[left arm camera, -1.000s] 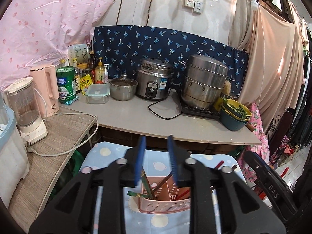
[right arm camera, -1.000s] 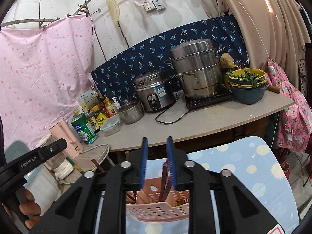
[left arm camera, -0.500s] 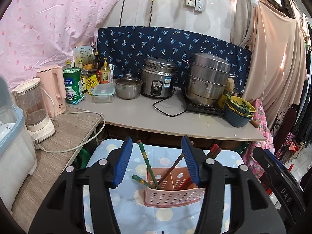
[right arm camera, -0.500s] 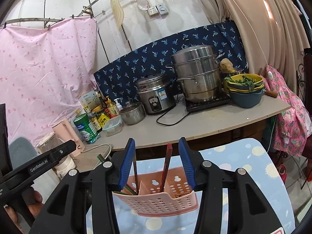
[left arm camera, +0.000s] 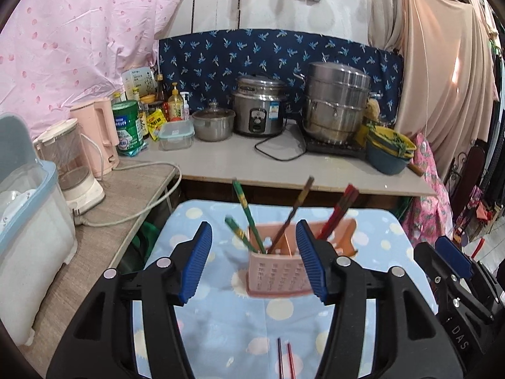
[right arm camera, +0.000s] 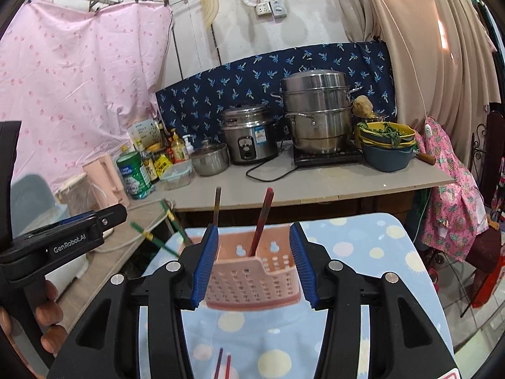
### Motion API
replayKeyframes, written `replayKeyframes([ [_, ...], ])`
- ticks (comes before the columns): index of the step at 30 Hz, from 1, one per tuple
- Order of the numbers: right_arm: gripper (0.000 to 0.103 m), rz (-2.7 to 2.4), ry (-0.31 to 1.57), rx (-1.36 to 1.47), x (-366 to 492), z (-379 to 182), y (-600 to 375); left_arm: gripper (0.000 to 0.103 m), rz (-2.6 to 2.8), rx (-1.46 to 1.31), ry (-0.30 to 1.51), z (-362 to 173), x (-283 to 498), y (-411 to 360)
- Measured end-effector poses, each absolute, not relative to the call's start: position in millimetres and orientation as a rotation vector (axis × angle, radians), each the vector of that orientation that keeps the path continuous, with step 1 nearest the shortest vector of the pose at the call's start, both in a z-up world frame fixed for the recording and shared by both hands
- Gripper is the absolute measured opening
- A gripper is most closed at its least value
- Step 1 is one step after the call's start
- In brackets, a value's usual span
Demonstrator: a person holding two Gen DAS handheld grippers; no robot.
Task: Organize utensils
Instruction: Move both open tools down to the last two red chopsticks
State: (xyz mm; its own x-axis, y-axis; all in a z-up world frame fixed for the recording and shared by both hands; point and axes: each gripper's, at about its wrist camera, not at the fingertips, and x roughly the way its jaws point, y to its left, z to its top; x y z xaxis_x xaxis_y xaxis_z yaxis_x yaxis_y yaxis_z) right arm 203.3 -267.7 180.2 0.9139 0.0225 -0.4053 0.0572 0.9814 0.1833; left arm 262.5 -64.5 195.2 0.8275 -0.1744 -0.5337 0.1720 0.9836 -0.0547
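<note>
left wrist view: pink basket (left arm camera: pixel 277 276) stands beyond the open-jawed left gripper (left arm camera: pixel 256 262).

Home kitchen, rice cooker (left arm camera: pixel 259 112), steamer pot (left arm camera: pixel 336 107), condiment bottles (left arm camera: pixel 175 105)

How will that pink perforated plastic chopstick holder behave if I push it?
The pink perforated plastic chopstick holder probably slides easily: it looks thin-walled and light. It may tip, since the green chopsticks lean out over its rim. The soft dotted blue cloth beneath could bunch.

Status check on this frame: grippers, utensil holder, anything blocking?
Left gripper and right gripper open, empty. Pink holder upright, chopsticks inside. Two loose chopsticks on the cloth. Nothing blocking.
</note>
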Motion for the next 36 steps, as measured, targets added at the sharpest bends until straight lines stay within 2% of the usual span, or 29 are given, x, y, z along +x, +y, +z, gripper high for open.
replayKeyframes([
  [23, 0.046, 0.006, 0.684, 0.165, 89.4, 62.9, -233.9, 0.053, -0.145, 0.063, 0.779, 61.6, 155.5, -38.6],
  [36, 0.046, 0.022, 0.795, 0.096, 43.9, -2.3, -197.8, 0.053, -0.11, 0.091, 0.843, 13.7, 120.0, -29.0],
])
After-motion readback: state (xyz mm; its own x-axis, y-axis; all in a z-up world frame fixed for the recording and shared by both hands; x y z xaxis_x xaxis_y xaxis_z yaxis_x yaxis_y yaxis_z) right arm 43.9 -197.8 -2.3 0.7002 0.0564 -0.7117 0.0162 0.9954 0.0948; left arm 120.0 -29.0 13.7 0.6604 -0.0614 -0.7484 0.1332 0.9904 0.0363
